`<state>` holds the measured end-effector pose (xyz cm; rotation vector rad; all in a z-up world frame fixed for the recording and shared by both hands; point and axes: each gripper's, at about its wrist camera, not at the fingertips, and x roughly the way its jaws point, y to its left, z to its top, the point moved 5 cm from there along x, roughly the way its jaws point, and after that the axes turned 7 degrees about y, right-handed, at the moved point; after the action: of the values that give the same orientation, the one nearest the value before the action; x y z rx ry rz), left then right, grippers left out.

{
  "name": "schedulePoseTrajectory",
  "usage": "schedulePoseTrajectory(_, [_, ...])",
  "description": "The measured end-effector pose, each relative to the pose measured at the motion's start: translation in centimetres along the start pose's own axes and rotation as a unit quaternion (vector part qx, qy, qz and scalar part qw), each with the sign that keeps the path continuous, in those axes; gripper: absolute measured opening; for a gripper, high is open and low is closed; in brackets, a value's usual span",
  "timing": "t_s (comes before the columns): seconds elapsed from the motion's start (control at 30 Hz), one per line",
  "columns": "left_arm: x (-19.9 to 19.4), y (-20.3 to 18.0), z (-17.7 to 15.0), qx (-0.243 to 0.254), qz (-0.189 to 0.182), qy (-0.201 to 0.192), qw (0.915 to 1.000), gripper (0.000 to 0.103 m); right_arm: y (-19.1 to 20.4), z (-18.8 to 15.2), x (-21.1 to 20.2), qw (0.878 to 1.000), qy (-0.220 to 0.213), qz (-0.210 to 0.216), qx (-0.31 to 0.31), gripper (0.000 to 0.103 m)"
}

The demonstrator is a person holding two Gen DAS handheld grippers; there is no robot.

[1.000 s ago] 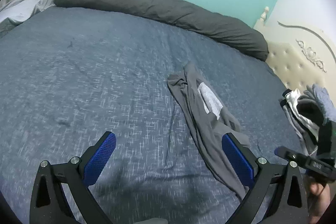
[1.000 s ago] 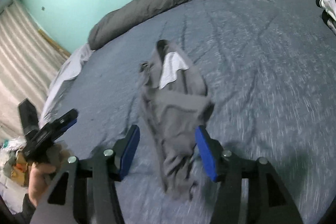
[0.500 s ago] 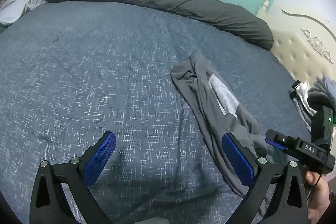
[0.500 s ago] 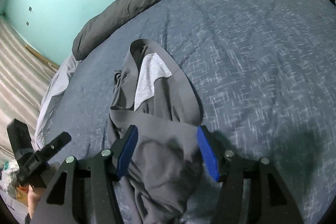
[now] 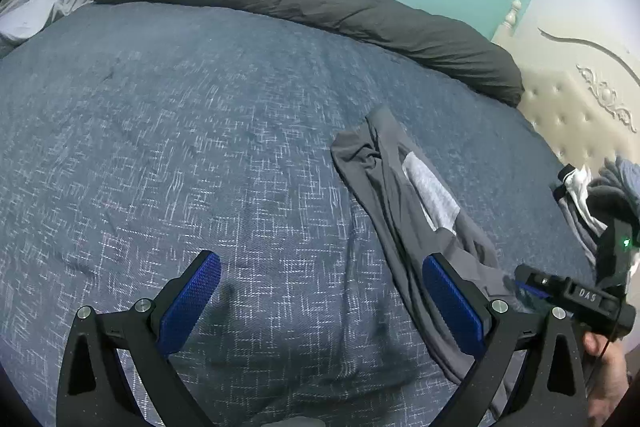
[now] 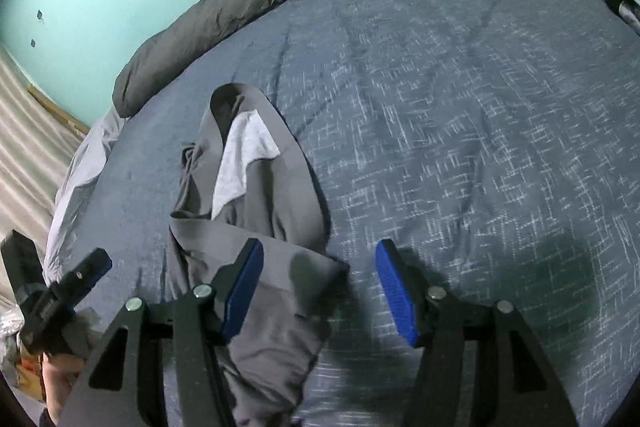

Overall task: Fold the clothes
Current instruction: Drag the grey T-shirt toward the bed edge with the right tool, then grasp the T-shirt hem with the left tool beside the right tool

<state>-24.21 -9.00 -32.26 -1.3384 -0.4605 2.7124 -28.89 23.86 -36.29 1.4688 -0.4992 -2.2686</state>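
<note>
A crumpled grey garment (image 5: 404,203) with a light grey inner patch lies in a long strip on the blue bedspread (image 5: 200,147). My left gripper (image 5: 320,295) hovers open over bare bedspread, its right finger at the garment's left edge. In the right wrist view the same garment (image 6: 260,195) runs from the middle down under my right gripper (image 6: 320,287). That gripper is open, with its left finger over the cloth's near end and its right finger over bare bedspread. Nothing is held by either gripper.
A rolled dark grey duvet (image 5: 320,7) lies along the far side of the bed by the teal wall. A pile of other clothes (image 5: 592,195) sits by the cream headboard (image 5: 568,107). A light grey sheet (image 6: 76,179) is bunched at the bed's left end.
My right gripper has moved closer to the garment and shifted right, so the cloth now sits under its left finger. The left view has shifted slightly; both grippers stay open.
</note>
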Motion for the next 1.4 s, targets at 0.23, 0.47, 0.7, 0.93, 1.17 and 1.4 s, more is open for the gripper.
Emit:
schedulePoseTrajectory(0.23, [0.2, -0.7, 0.0, 0.01, 0.0, 0.004, 0.9999, 0.103, 0.4, -1.0, 1.8, 0.999, 0.042, 0.025, -0.006, 0.044])
schedulePoseTrajectory(0.47, [1.0, -0.6, 0.3, 0.003, 0.01, 0.019, 0.9998, 0.103, -0.7, -0.9, 1.6, 0.999, 0.039, 0.031, 0.012, 0.036])
schedulePoseTrajectory(0.7, [2.8, -2.1, 4.0, 0.052, 0.038, 0.037, 0.9973, 0.103, -0.2, -0.9, 1.1, 0.998, 0.042, 0.048, 0.016, 0.033])
schedulePoseTrajectory(0.93, [6.2, -5.0, 8.3, 0.091, 0.033, 0.061, 0.9935, 0.103, -0.6, -0.5, 0.6, 0.997, 0.035, 0.063, 0.033, 0.032])
schedulePoseTrajectory(1.17, [9.4, -6.2, 10.3, 0.109, 0.033, 0.074, 0.9907, 0.103, -1.1, -0.2, -0.3, 0.997, 0.027, 0.064, 0.042, 0.032])
schedulePoseTrajectory(1.4, [12.0, -6.7, 11.6, 0.121, 0.045, 0.087, 0.9879, 0.103, -1.1, -0.1, -0.6, 0.996, 0.027, 0.073, 0.049, 0.032])
